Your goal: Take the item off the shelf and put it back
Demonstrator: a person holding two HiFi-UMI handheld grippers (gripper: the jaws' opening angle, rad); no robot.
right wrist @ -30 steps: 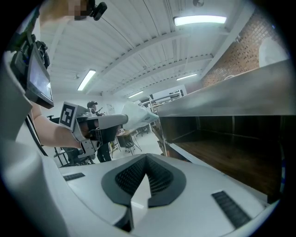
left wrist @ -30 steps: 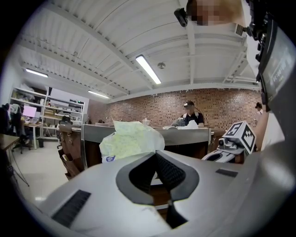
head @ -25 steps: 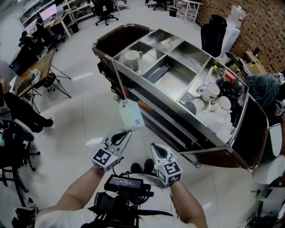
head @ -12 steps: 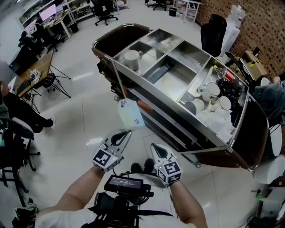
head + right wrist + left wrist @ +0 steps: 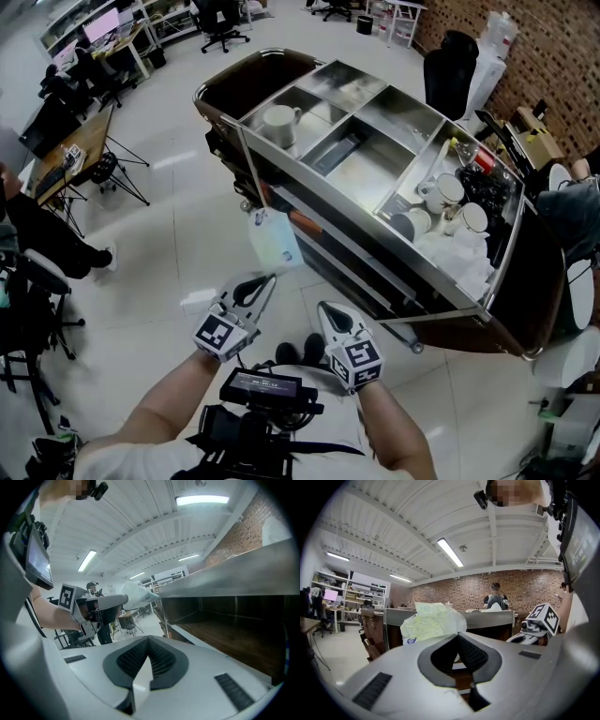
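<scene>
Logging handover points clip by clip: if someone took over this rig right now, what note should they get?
Left gripper: jaws shut on the pale packet, held in the air in front of the cart, not touching it.
Right gripper: jaws together, nothing in them, beside the left one and facing the cart's open lower shelf.
Done: the packet is off the shelf and in hand.
Left: set it back on the shelf and let go. The frames do not show which shelf it came from.
</scene>
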